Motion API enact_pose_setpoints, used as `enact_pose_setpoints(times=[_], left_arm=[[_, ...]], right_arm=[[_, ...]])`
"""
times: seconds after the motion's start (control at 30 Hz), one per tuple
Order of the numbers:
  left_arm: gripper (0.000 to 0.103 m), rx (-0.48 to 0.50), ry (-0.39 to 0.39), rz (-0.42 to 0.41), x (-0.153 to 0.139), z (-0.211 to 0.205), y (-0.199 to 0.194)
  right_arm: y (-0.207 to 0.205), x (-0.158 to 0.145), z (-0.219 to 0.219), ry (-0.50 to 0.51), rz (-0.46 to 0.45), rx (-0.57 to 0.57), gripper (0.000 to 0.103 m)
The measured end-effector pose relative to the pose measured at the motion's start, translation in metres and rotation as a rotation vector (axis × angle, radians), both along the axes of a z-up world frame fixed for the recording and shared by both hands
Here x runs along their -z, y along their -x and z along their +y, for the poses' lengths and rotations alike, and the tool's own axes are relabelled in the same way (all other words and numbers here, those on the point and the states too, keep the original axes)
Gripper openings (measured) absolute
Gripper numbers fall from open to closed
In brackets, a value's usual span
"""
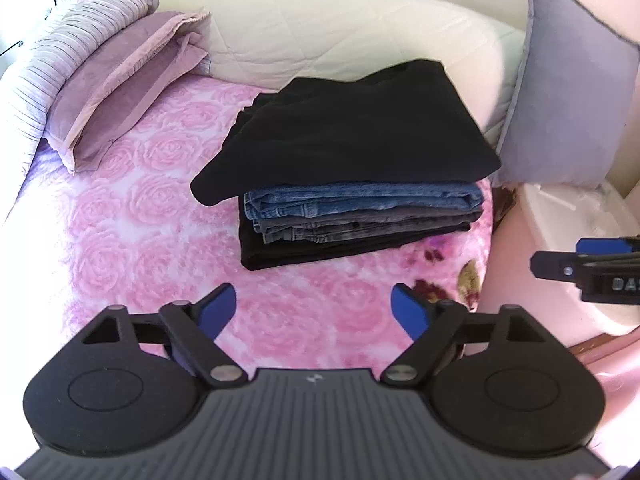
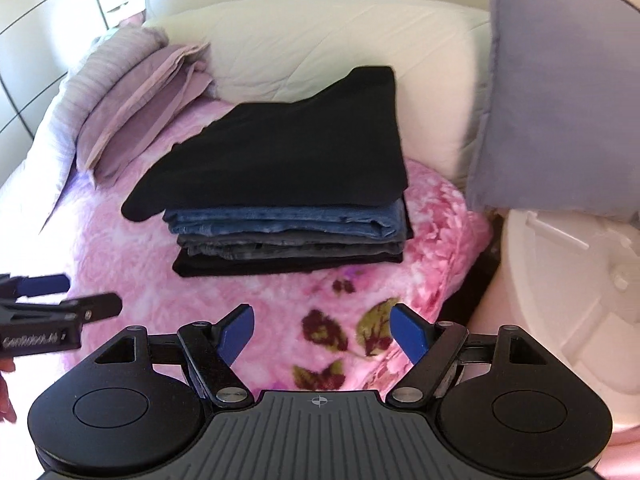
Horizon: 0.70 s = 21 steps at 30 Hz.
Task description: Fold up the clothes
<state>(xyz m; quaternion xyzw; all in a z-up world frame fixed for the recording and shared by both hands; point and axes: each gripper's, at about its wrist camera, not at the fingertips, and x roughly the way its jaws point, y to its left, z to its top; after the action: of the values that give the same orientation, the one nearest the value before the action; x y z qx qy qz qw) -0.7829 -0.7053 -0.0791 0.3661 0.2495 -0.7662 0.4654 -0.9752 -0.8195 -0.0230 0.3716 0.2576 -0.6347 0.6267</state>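
left wrist view, listed largest to smallest.
- pink floral blanket: covers the bed; broad bare stretch at left and near, the roomiest ground for moving or spreading another garment.
- cream quilted headboard cushion: closes off the far side.
- grey-lilac pillow: upright at right, just beside the stack; hems that side in.
- mauve pillows: far left, well apart from the stack.
- stack of folded clothes: centre-right; black garment on top, its near-left corner overhanging the blue jeans, then grey jeans and a black piece beneath. judged done and parked clear of the working space.
- white plastic tub: beyond the bed's right edge.
- left gripper: jaws spread, empty, near the stack.
- right gripper: jaws spread, empty, over the near-right corner.
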Motion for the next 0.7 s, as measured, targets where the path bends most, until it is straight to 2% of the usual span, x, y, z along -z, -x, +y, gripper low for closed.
enact_pose_setpoints(times=[0.23,0.43,0.7], left_arm=[[0.086,-0.059,0.011,-0.017,0.016,0.000,0.008],[0.086,-0.118,-0.014,-0.055,0.041,-0.003,0.014],[0.085,-0.140,-0.016,-0.064,0.050,0.007,0.012]], right_arm=[[-0.003,0.011,-0.008,0.036,0.026,-0.008,0.079],[0.001,0.034,-0.016,-0.008,0.034,-0.015,0.079],[-0.010,0.045,-0.012,-0.015,0.087,-0.048,0.085]])
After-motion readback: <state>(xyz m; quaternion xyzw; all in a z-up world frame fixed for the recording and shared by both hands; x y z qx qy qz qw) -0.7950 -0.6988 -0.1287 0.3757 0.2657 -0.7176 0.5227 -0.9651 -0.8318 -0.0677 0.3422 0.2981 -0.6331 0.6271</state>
